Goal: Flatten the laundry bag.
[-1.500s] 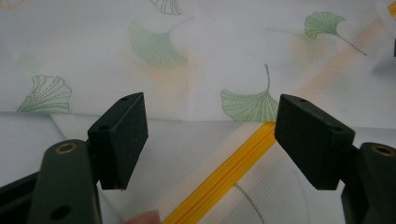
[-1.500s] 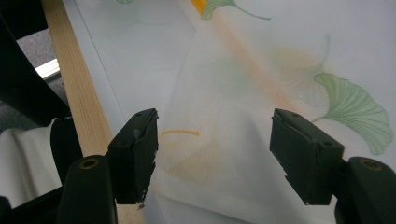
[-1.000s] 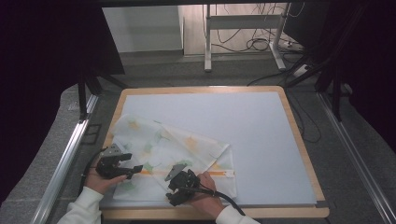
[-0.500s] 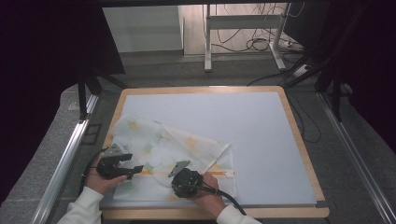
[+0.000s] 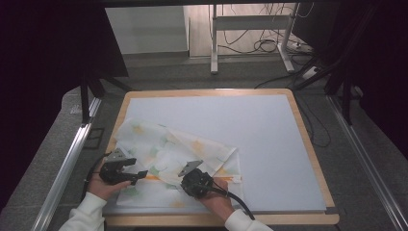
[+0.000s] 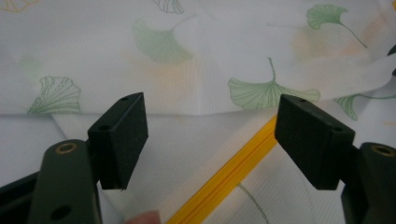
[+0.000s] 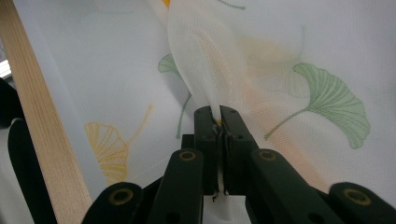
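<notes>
On the worktop [image 5: 269,139] lay a thin white mesh bag [image 5: 163,144] with leaf prints, spread over the near left part of the board. In the high view the left claw [image 5: 140,174] sat at about eight o'clock on the board, at the bag's left edge. Its jaws stood wide apart and held nothing. In the left claw's own view the bag [image 6: 196,56] lay flat under and ahead of the jaws, and the yellow zipper [image 6: 233,168] ran slanted between them, from six o'clock up toward two o'clock.

The right claw [image 5: 192,168] sat near six o'clock on the board, close to the front edge. Its jaws had just been closing, and they were pinched tight on a fold of the bag [image 7: 210,70]. The fold rose straight up from the jaws toward twelve o'clock.

The zipper [image 5: 231,178] ran long from left to right across the bag. The left claw was nearer its left end, so I think that claw would need to close there next.
</notes>
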A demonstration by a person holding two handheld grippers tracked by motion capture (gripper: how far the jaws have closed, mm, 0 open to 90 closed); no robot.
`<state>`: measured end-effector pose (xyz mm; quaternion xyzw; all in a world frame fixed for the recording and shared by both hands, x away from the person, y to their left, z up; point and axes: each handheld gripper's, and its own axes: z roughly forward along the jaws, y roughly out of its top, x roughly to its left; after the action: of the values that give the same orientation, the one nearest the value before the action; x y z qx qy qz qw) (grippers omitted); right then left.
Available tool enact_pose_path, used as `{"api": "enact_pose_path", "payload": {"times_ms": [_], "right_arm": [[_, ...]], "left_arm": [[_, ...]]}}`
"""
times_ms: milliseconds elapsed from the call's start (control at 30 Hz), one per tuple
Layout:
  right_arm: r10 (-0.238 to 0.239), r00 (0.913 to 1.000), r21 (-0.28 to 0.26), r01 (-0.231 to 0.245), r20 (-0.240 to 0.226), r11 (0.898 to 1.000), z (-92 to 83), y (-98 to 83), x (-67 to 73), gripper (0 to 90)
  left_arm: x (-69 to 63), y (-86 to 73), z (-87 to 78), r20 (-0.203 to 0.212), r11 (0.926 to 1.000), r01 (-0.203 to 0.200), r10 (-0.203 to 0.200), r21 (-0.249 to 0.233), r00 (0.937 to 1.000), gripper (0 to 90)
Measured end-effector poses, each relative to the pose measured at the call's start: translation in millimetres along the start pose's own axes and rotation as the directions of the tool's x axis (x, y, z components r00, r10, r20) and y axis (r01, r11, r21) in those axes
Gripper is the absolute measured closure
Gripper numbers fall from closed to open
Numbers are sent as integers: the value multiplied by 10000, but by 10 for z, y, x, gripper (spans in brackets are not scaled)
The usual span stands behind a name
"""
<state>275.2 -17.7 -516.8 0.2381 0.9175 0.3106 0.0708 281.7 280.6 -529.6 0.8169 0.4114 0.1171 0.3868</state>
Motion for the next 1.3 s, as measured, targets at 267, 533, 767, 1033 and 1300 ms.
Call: {"api": "enact_pose_path", "payload": {"times_ms": [267, 533, 767, 1033, 1300], "right_arm": [[208, 9997, -590, -201, 113, 9981, -116, 63, -109, 864], [579, 9981, -1293, -545, 232, 9901, -305, 172, -301, 867], [843, 9957, -1707, -768, 376, 9823, -437, 188, -437, 867], [1002, 9935, -1868, -887, 531, 9784, -487, 183, -520, 868], [1262, 9895, -1996, -1100, 699, 9737, -533, 223, -673, 868]], "left_arm": [[-1, 0, 1, 9, 10000, 6, -6, 2, 10000, 253], [-3, -1, 7, 4, 10000, -47, 47, 67, 10000, 253], [-10, -2, 12, 7, 10000, 15, -15, 54, 10000, 253], [-23, -1, 8, -65, 10000, 2, -2, 7, 10000, 253], [-7, -4, 5, 16, 10000, -57, 56, 61, 10000, 253]]}}
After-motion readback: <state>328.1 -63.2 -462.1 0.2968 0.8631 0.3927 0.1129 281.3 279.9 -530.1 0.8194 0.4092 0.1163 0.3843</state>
